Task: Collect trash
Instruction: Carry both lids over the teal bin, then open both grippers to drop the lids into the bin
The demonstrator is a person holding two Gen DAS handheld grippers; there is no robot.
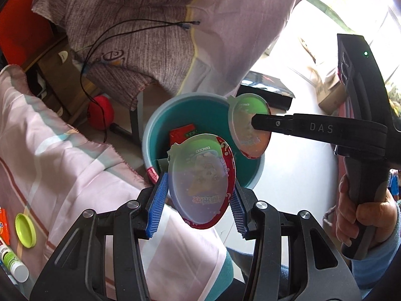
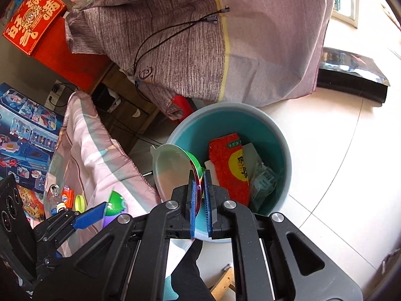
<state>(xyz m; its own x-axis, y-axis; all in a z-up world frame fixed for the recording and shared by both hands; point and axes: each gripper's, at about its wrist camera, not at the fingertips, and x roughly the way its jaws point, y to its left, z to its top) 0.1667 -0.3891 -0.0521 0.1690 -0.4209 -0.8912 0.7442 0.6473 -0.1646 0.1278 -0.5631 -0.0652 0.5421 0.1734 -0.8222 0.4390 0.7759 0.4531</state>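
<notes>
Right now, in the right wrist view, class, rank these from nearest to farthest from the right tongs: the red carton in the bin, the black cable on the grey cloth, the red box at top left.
1. Red carton: just right, inside the bin.
2. Black cable: above, on the grey cloth.
3. Red box: far top left.

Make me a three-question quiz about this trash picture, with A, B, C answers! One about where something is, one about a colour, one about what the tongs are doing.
1. Where is the red carton?
A. Inside the bin
B. On the bedsheet
C. Between the tongs

2. What colour is the bin inside?
A. Yellow
B. Teal
C. Black

3. What are the left tongs doing?
A. Hanging empty
B. Gripping a bottle
C. Holding a round lid

Answers:
1. A: the carton lies in the bin among other trash.
2. B: its inner wall shows teal in both views.
3. C: the blue pads sit either side of a round lid above the bin.
</notes>
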